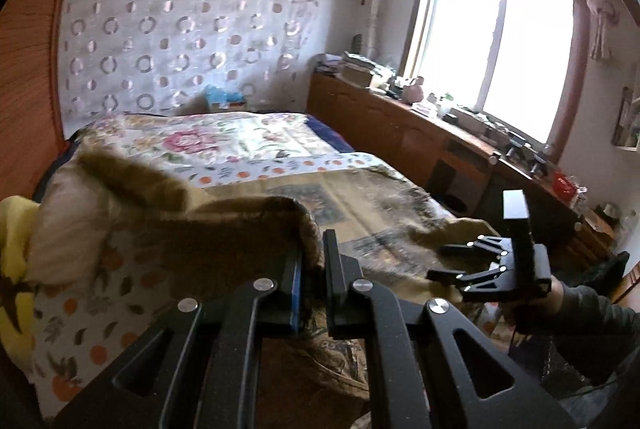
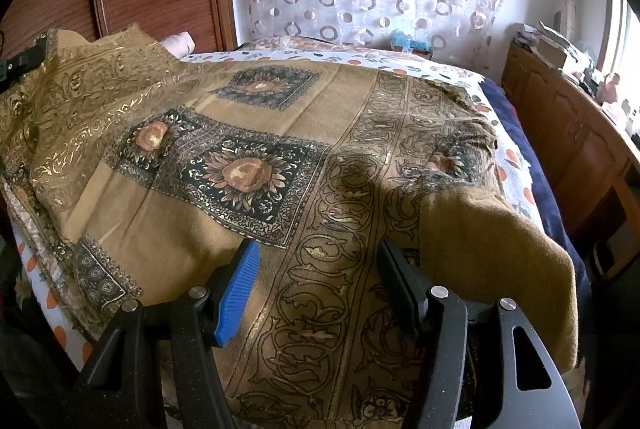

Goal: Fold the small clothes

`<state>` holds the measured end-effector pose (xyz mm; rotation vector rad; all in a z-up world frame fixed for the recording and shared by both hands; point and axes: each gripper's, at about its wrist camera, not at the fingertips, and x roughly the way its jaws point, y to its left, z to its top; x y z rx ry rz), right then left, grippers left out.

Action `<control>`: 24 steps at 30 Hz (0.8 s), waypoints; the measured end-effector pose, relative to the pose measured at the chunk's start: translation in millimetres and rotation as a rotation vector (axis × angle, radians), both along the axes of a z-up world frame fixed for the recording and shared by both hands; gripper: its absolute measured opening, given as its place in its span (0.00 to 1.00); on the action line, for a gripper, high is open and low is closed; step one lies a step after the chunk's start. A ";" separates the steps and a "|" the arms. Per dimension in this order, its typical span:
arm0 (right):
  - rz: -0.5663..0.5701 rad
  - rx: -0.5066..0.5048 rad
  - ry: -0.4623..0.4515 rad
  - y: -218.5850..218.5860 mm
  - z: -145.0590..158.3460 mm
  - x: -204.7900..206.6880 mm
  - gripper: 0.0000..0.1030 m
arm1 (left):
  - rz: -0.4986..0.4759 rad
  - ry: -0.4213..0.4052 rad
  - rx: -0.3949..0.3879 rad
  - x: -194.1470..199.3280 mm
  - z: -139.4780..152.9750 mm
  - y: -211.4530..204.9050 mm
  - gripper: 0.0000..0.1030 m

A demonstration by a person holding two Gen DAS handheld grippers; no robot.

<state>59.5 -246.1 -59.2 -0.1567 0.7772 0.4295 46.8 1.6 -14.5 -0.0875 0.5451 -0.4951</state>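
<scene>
The big brown patterned cloth [image 2: 256, 157] is lying mostly spread out on the bed [image 2: 516, 165], so the folding is only just starting. The left gripper [image 1: 312, 269] is pinching one edge of the cloth tight and holding it up in the air, while the right gripper [image 2: 316, 285] is waiting wide open over the near edge, holding nothing. One corner is hanging off the bed by the wooden cabinet [image 2: 576, 137], and the far side of the bed is giving room to lay the fold.
</scene>
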 end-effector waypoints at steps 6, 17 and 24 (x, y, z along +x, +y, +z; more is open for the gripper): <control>-0.064 0.028 -0.035 -24.7 16.1 -8.5 0.61 | -0.076 0.007 -0.031 24.0 9.3 -33.5 0.09; -0.131 -0.033 -0.176 -49.4 49.3 -47.8 0.61 | -0.246 -0.028 0.003 46.8 48.3 -127.9 0.09; -0.195 0.002 -0.164 -67.8 43.5 -50.5 0.61 | -0.316 -0.033 0.022 38.2 62.7 -163.1 0.09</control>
